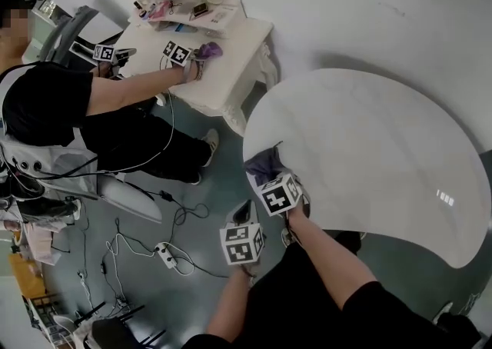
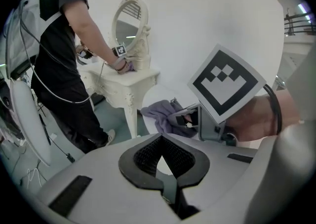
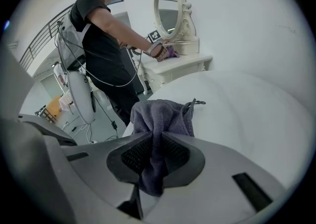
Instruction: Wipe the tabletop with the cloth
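right hand-held gripper (image 3: 153, 161) pinches cloth (image 3: 163, 114) on white tabletop (image 3: 247, 119); left hand-held gripper (image 2: 165, 161) (closed, empty) over floor (image 1: 207, 294)

cloth (image 3: 163, 114): I lose its pinched fold between the pads (image 3: 136, 156) of the right hand-held gripper (image 3: 157, 158).
bench (image 1: 369, 155): my right forearm (image 1: 330, 255) covers part of the near rim; its right side runs out of the right gripper view.
dressing table (image 1: 238, 40), far left: items (image 1: 173, 11) on top too small to name.

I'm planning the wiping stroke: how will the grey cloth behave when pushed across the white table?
Probably floppy: the cloth bunches in folds where the right gripper pinches it. Likely light: thin towelling, held by one pinch. It may crumple on the smooth table.
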The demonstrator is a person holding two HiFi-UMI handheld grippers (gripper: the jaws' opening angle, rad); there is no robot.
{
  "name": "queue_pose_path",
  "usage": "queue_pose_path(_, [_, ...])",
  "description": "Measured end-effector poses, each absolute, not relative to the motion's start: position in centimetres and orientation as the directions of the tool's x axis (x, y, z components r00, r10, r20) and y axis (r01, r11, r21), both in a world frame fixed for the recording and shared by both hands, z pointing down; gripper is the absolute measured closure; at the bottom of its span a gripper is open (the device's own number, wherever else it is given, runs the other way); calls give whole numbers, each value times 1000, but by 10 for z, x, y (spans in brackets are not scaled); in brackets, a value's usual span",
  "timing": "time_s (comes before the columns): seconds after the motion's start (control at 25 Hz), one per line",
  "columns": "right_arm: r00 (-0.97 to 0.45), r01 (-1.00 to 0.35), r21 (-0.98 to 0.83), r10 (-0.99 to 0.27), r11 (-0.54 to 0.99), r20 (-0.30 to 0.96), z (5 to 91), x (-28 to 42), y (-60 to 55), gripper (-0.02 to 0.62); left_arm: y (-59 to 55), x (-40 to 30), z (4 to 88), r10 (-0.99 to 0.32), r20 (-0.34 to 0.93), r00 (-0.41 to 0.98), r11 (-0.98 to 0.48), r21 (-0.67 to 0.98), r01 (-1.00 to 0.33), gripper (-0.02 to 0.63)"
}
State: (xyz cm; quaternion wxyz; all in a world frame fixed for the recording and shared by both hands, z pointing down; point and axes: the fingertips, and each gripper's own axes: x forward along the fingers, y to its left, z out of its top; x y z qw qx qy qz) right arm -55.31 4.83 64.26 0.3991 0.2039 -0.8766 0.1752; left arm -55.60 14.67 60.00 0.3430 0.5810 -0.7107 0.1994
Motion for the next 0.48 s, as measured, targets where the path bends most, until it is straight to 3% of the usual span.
queue_pose_path(0.48, [-606,-561,-119,-309,819,733,640,-572,-28,555,116,-556,606,-685,728,-45,164,93,-982,603])
